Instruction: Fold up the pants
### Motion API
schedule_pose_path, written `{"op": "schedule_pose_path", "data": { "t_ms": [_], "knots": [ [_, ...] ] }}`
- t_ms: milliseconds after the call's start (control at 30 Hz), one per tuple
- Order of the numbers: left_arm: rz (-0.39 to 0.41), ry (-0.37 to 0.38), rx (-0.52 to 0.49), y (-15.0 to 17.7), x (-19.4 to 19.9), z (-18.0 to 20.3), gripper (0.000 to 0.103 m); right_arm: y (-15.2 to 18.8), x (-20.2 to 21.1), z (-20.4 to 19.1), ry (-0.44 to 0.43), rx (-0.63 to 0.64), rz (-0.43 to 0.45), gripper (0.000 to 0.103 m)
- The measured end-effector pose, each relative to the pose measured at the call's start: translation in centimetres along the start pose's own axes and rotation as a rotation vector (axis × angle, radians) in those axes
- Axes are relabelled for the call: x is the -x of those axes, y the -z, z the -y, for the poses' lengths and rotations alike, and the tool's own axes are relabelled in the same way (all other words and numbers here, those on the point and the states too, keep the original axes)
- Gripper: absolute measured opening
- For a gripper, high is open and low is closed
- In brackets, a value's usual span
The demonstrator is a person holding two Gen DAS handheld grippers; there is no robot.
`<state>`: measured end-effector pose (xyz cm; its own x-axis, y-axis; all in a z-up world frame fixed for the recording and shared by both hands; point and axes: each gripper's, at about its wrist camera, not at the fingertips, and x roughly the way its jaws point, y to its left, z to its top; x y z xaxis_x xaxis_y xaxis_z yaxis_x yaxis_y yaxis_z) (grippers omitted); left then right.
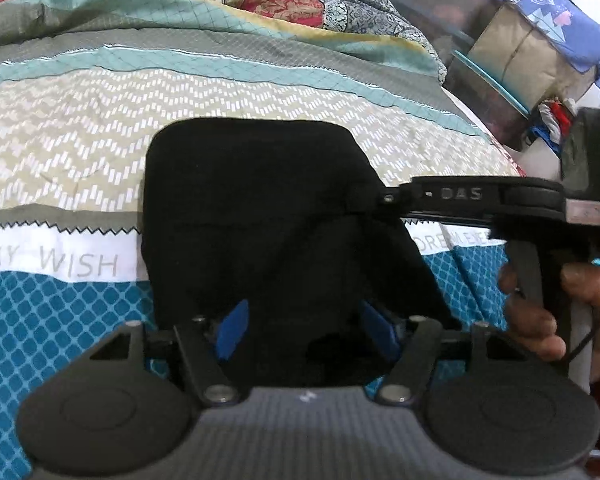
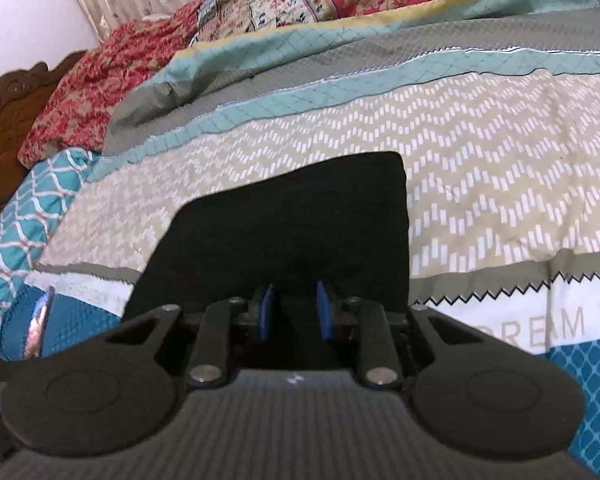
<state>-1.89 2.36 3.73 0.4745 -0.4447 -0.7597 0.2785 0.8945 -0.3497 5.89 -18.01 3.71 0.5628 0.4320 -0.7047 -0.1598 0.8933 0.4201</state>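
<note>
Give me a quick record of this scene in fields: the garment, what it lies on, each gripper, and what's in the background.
garment: black pants, folded into a compact block
surface: patterned bedspread with teal, beige and white bands
left gripper: fingers apart, over the near edge of the pants, not pressing on it
right gripper: fingers narrowly apart over the pants; in the left view it reaches in from the right at the pants' edge
background: red floral quilt, carved wooden headboard
</note>
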Motion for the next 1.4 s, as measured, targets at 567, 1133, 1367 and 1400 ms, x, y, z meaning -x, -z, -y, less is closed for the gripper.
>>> {"op": "schedule_pose_path", "data": {
  "t_ms": [567,1133,1367,1400],
  "knots": [
    [0.038,-0.206,0.086,1.3,4.2,-0.9,0.069,5.6,7.2,0.8,0.034,-0.076,0.094,0.051],
    [0.025,-0.276,0.192,4.9,5.0,-2.2,0.075,7.6,6.5,-1.8,0.044,-0.091,0.071,0.055],
    [-0.031,-0.278,0.216,7.0,4.2,-2.5,0.079,8.0,6.0,-2.1,0.062,-0.103,0.046,0.056],
    [-0.038,-0.275,0.22,7.4,4.2,-2.5,0.08,8.1,5.9,-2.1,0.061,-0.107,0.043,0.056]
  ]
}}
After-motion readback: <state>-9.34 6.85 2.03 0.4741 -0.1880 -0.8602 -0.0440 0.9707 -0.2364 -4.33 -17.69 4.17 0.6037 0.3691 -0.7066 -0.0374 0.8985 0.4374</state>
